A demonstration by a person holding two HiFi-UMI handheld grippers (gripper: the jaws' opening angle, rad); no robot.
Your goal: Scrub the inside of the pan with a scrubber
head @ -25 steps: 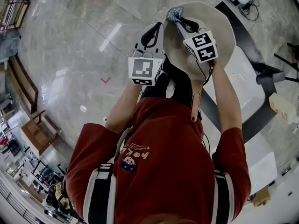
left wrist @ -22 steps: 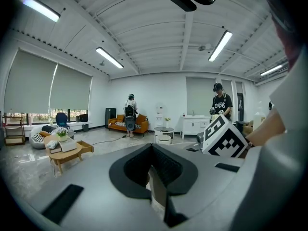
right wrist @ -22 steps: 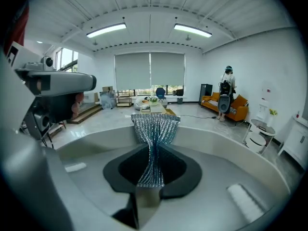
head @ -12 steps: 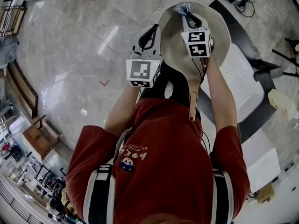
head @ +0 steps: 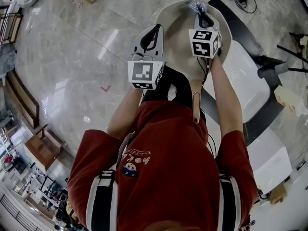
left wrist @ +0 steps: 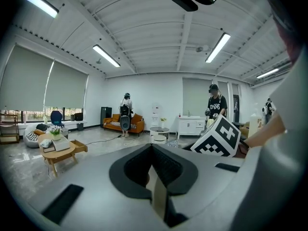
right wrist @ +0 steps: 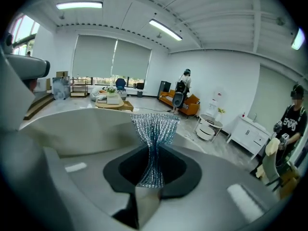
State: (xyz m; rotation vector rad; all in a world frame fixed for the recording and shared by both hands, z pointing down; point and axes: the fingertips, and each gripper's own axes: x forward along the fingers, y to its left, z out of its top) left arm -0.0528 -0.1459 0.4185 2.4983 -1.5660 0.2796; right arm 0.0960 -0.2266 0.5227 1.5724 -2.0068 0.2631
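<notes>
Pan (head: 179, 40) is seen in the head view over the floor (head: 72, 57), with the left claw (head: 155, 30) at its left rim and the right claw (head: 201, 19) at its far wall. In the left gripper view the claw is clamped on the pan's thin edge. In the right gripper view a mesh scrubber (right wrist: 154, 129) is pinched tight by the claw, up at the inner wall.

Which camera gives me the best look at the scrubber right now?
Right gripper view: the scrubber fills the centre, pinched in the right gripper, its mesh fanned out before the pan. Head view shows only a small tuft past that gripper. Left gripper view shows none I can make out.
</notes>
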